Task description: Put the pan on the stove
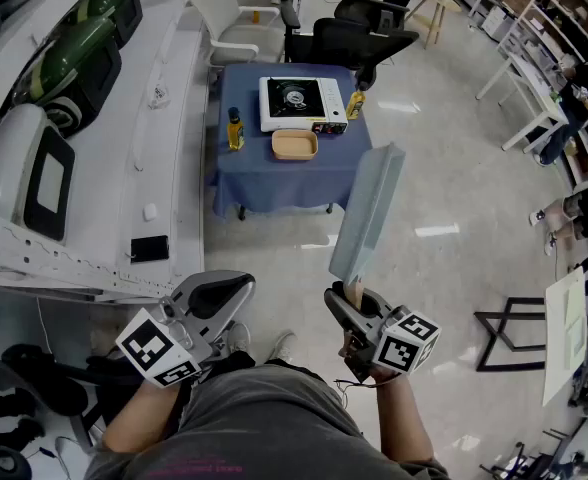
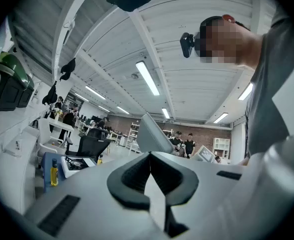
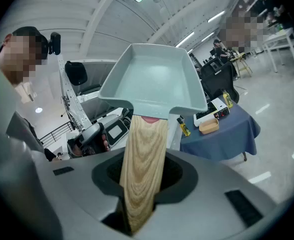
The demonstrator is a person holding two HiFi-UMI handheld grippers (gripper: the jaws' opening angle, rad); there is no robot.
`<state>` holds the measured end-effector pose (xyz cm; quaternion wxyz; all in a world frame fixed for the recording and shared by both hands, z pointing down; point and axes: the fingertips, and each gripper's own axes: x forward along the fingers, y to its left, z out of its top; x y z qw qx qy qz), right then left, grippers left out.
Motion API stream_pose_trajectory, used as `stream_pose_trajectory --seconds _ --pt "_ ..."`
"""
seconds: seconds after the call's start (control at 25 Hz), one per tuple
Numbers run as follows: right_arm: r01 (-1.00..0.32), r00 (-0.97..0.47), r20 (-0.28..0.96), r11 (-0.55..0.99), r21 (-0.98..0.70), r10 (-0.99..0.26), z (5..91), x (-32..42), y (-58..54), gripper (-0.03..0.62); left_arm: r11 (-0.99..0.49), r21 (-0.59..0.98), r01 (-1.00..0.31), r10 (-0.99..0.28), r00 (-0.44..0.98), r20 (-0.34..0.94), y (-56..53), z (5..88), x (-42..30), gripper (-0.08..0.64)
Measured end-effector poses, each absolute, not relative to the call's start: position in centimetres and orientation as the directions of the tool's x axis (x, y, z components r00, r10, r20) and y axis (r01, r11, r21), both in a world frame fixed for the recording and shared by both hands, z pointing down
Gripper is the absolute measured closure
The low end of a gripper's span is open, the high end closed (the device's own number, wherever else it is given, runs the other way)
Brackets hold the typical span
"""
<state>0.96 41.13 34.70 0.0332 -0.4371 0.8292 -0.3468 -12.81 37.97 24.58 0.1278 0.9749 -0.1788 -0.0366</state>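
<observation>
At your right hand, the right gripper (image 1: 350, 298) is clenched on the wooden handle (image 3: 143, 169) of the pan (image 1: 367, 213). The right gripper view shows the handle standing between the jaws with the pads pressed on both sides. The pan is carried in the air ahead of you, with its grey body tilted on edge in the head view. It is well apart from the stove (image 1: 302, 103).

The left gripper (image 1: 214, 298) is level and beside the right one. Its jaws are together with nothing between them.

Note the following hazards:
- The grip is on the handle only, and the pan body hangs out beyond the jaws. You can expect the handle to twist or slide in the pads if you swing or stop sharply.
- The white machine housing (image 1: 74, 168) runs along your left. Keep the left gripper off it.

Beyond a stretch of open floor stands the table (image 1: 274, 183) with the blue cloth. A tan dish (image 1: 295, 145) lies just in front of the stove, on the side nearest you. One oil bottle (image 1: 234, 128) stands to the stove's left and a second bottle (image 1: 355, 103) stands at its right corner. A low or wide approach is likely to strike any of these, so bring the pan in above them. A black office chair (image 1: 359, 33) stands behind the table, clear of your path
</observation>
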Motion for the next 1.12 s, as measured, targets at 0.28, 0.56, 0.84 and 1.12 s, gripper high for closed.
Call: stream_pose_trajectory --seconds 0.28,0.56,0.84,1.12 --pt "-0.697 -0.62 0.26 0.368 -0.615 -0.741 35.3 1.1 40.4 0.488 -0.899 0.271 -0.343 -0.359 0.933 -0.011 37.4 25.3 -12.5 0.558" --pt "-0.691 -0.628 0.265 0.368 -0.622 -0.732 35.9 1.6 40.5 0.488 -0.894 0.279 -0.349 -0.365 0.931 -0.006 37.2 25.8 -11.8 0.558" --pt "-0.689 -0.632 0.268 0.368 -0.625 -0.728 36.0 2.8 40.9 0.488 -0.892 0.275 -0.359 -0.374 0.927 -0.003 37.5 25.9 -10.5 0.558" --pt "-0.684 -0.642 0.265 0.381 -0.622 -0.72 36.7 4.0 42.0 0.488 -0.891 0.271 -0.365 -0.381 0.925 -0.008 38.9 26.4 -9.1 0.558"
